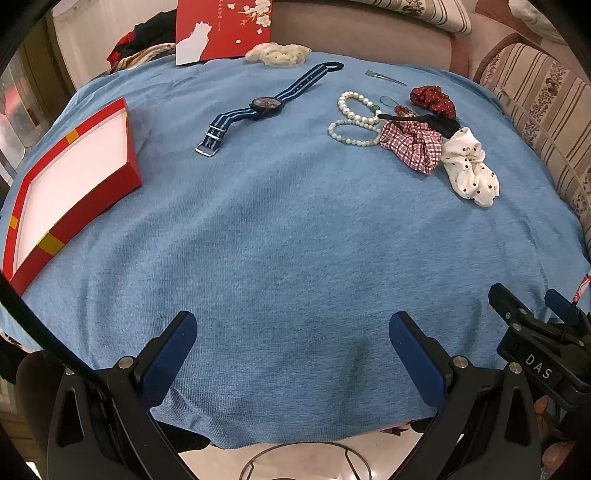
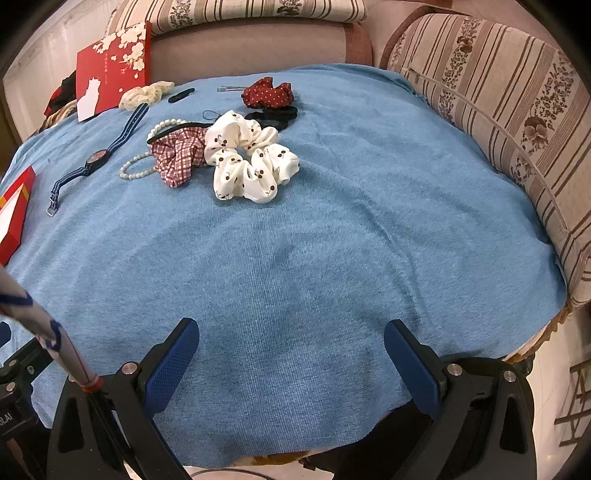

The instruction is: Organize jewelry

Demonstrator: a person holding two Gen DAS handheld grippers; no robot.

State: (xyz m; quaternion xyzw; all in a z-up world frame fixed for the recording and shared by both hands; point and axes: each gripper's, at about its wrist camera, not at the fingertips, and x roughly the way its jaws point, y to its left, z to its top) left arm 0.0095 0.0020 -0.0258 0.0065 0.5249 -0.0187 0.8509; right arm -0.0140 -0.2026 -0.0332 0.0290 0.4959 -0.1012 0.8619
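Observation:
On the blue cloth (image 1: 288,229) lie a blue striped watch (image 1: 266,104), two bead bracelets (image 1: 356,118), a checked red scrunchie (image 1: 413,144), a white dotted scrunchie (image 1: 469,166), a red dotted scrunchie (image 1: 432,98) and a black hair tie (image 1: 439,123). An open red box with a white floor (image 1: 70,177) sits at the left. My left gripper (image 1: 291,350) is open and empty over the near edge. My right gripper (image 2: 291,358) is open and empty too, also seen at the right in the left wrist view (image 1: 524,306). The white scrunchie (image 2: 251,158) and watch (image 2: 98,157) lie far ahead.
The red box lid (image 1: 223,27) leans at the back beside a cream scrunchie (image 1: 279,54). A metal hair clip (image 1: 386,78) lies far back. A striped sofa (image 2: 498,103) borders the right and back. A wire stand (image 1: 306,461) shows below the table edge.

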